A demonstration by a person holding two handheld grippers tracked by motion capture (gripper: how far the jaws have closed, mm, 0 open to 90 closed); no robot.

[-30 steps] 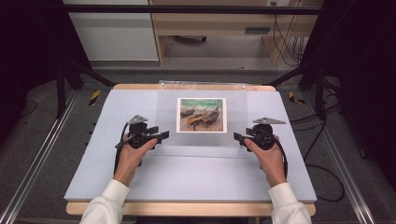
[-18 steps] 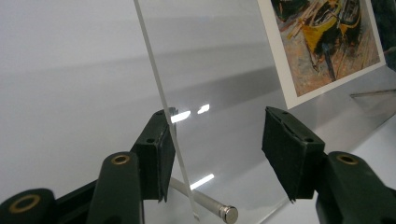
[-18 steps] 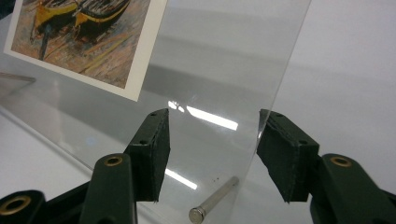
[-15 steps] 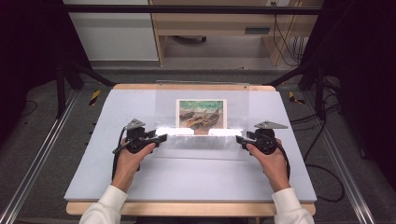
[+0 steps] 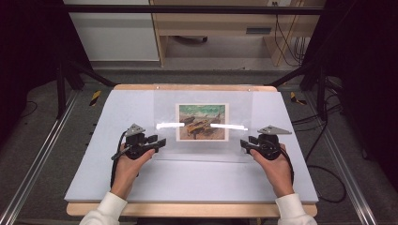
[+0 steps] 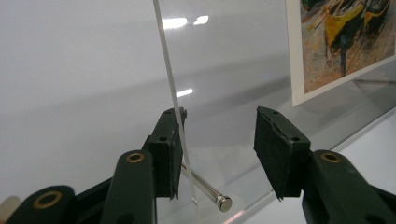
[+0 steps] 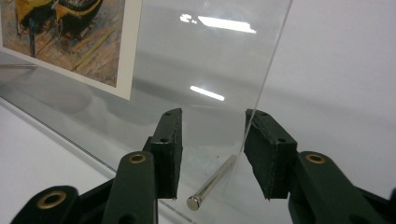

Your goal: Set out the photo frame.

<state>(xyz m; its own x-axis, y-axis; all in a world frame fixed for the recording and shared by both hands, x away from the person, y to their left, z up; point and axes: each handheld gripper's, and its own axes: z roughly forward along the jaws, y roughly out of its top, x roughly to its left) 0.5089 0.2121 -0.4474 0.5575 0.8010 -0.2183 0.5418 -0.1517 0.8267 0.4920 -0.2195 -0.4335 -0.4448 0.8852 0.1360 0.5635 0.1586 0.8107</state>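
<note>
A clear sheet (image 5: pixel 202 123) is tilted up over the picture (image 5: pixel 202 121) mid-table (image 5: pixel 94 187). Each side edge is met by an open-jawed gripper, left (image 5: pixel 157 142) and right (image 5: pixel 244 143). Placement seems underway; steady, matched lowering is needed next.

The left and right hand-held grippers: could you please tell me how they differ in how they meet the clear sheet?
The left hand-held gripper has the clear sheet's edge against its left jaw; the right hand-held gripper has it by its right jaw. The left sits at the sheet's left side, the right at its right. Both are open, with a metal pin between the jaws.
</note>
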